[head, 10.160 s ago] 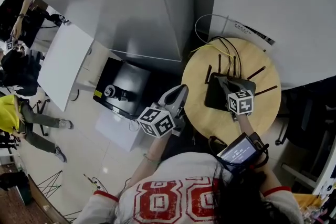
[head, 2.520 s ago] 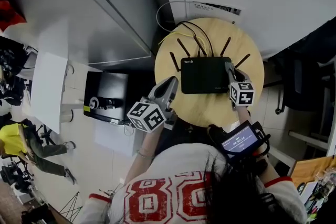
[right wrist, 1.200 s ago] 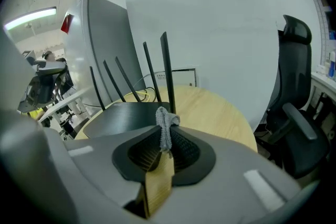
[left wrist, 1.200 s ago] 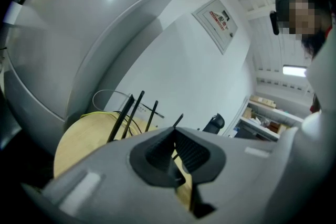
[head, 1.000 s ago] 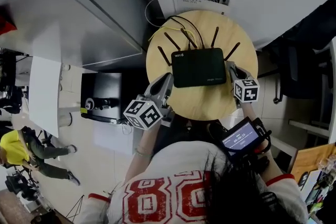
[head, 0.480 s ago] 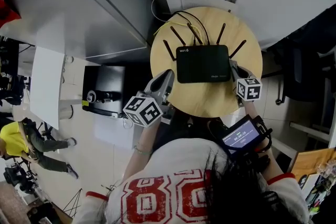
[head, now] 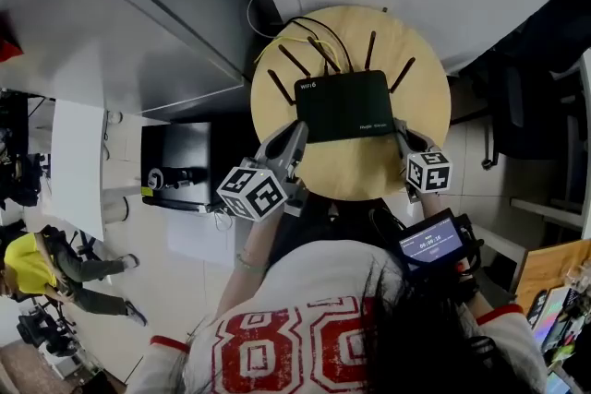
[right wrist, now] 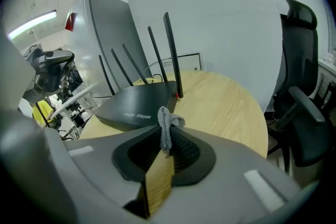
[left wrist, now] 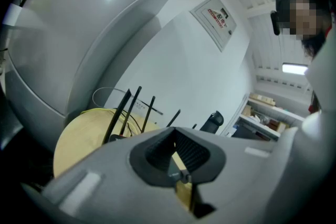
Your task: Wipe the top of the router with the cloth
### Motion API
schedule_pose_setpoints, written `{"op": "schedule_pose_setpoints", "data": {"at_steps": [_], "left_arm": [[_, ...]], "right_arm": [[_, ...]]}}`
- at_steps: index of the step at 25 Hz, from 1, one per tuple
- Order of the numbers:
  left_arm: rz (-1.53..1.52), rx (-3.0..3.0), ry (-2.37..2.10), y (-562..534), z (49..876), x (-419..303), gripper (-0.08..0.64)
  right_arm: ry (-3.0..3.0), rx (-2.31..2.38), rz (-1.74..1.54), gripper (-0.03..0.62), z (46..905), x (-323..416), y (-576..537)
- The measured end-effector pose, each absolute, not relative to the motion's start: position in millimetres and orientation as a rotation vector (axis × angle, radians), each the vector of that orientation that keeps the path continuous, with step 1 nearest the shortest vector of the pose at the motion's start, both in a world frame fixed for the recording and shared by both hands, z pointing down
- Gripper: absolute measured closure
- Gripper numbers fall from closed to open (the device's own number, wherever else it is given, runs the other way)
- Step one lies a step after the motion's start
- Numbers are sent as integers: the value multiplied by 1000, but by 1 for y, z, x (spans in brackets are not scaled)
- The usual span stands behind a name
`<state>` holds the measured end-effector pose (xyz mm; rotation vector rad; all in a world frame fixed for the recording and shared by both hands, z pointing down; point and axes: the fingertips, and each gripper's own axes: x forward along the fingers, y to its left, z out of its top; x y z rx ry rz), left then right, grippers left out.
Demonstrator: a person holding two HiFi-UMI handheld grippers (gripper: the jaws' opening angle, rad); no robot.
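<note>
Fingers (right wrist: 185, 150) on my right gripper (right wrist: 164, 140) pinch the cloth (right wrist: 166, 124) just right of the router (right wrist: 137, 105); left gripper (left wrist: 177, 166) closed, empty.

1. Setting: an office-type workroom.
2. Seating: a black high-back office chair with armrests (right wrist: 299, 65) stands beside a round light-wood table (right wrist: 226, 107).
3. Equipment: a black flat router with upright antennas (head: 343, 104) sits cabled on the table.
4. Fittings: a framed white wall notice (left wrist: 215, 14), cluttered white shelving (left wrist: 268, 113), and a ceiling strip light (left wrist: 294, 67).
</note>
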<state>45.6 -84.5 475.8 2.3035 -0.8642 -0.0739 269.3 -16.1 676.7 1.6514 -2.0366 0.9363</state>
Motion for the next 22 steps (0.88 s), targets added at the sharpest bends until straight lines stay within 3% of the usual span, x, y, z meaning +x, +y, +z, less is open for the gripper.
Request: {"op": "schedule_pose_setpoints", "data": {"at_steps": [22], "left_arm": [[-79,2242,-949,-55,488,37,558]], "right_arm": [[-2017,1651,1006,551,682,255,17]]}}
